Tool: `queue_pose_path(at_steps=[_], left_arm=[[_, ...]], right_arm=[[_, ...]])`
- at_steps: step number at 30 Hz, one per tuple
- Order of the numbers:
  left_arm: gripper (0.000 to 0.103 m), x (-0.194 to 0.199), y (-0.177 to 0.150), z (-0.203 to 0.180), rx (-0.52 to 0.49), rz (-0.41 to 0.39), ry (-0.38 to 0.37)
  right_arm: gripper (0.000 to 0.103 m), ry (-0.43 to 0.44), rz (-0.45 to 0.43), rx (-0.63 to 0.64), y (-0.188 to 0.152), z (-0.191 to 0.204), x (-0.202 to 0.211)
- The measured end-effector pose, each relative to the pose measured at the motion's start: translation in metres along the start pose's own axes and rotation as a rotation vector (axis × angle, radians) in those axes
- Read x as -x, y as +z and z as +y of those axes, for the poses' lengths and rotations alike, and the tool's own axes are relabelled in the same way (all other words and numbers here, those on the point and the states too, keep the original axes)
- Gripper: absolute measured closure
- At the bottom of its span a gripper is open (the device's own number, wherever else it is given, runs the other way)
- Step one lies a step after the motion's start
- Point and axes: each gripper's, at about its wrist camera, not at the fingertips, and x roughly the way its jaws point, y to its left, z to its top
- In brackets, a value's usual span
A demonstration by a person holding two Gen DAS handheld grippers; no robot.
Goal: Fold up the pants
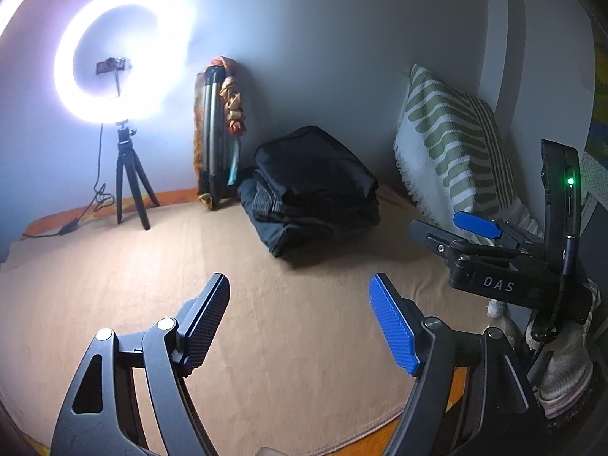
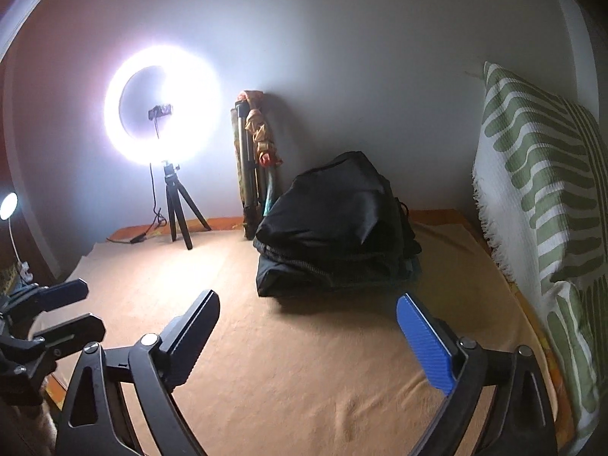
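Black plastic arms of the left gripper (image 1: 298, 323) reach forward over a tan blanket (image 1: 266, 342), one finger faced with a dark ribbed pad and the other with a blue ribbed pad; the jaws stand wide apart and grasp nothing. The right gripper (image 2: 307, 336) is built the same way, hovers above the same blanket, and is likewise spread wide and empty. In the left wrist view the right gripper appears at the blanket's right edge with a small green light glowing on its body; in the right wrist view the left gripper shows at the blanket's left edge.

Ahead of both grippers, toward the far edge of the blanket and right of its middle, lies the stack of dark folded pants (image 1: 315, 190), several layers deep, with a black glossy piece on top. Neither gripper touches it.

Just left of the stack, a folded metal tripod draped with orange patterned cloth (image 1: 218, 129) leans against the pale wall (image 1: 342, 38). Further left, near the far left corner, a glowing white ring light on a small black tripod (image 1: 121, 72) stands with a cable trailing from it across an orange sheet (image 1: 68, 216) that shows beyond the blanket. Along the right edge, a white cushion with green wavy stripes (image 1: 456, 144) stands upright, near the pants but apart from them.
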Motion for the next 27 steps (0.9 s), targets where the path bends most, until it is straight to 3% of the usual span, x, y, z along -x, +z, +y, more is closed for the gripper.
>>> queue_pose_path(at_steps=[10,13,19,27], left_arm=[[0.027,0.001,-0.017,-0.003,-0.019,0.041,0.051],[0.02,0.003,-0.018,-0.001,-0.005,0.051,0.066],[0.02,0.012,-0.019,0.0,0.004,0.022,0.072],[0.02,0.023,-0.022,-0.005,-0.023,-0.023,0.085]], right_arm=[[0.0,0.025,-0.007,0.005,-0.005,0.013,0.012],[0.0,0.027,-0.017,0.003,-0.003,0.017,0.02],[0.0,0.027,-0.057,-0.028,-0.005,0.014,0.036],[0.0,0.013,-0.048,-0.054,-0.01,0.003,0.031]])
